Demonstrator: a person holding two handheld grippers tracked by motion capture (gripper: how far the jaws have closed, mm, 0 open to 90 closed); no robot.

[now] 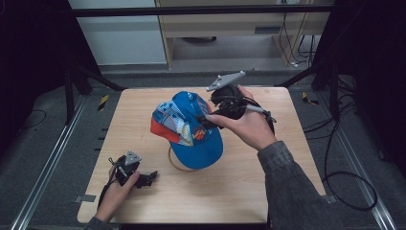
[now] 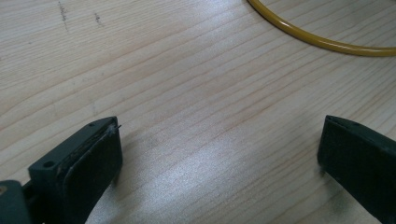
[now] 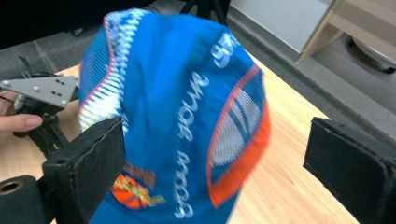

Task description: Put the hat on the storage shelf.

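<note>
A blue cap (image 1: 191, 129) is seen near the middle of the wooden table (image 1: 239, 191), propped up above the board with its crown raised and its brim (image 1: 201, 151) pointing toward the person; an orange panel (image 1: 160, 129) and a white-striped panel are shown on its left side. A thin yellow ring (image 1: 173, 163) is seen lying on the table under the brim, partly covered by it.

The right gripper (image 1: 207, 120) is held just beside the cap's right side, with the grey plate (image 1: 226, 80) on top; in the right gripper view (image 3: 215, 154) the jaws are spread wide, one on each side of the cap (image 3: 182, 116), and neither pad is seen pressing on the cloth, so the cap is released; white lettering and an orange patch are shown on the blurred cloth between them.

The left gripper (image 1: 152, 177) is rested low on the table near the front left corner, well apart from the cap, held by the left hand (image 1: 115, 194); in the left gripper view (image 2: 219, 154) its jaws are parted wide over bare wood, with nothing between them, and an arc of the ring (image 2: 317, 42) is seen at the upper right. That gripper (image 3: 42, 112) is also seen beyond the cap in the right gripper view.
</note>
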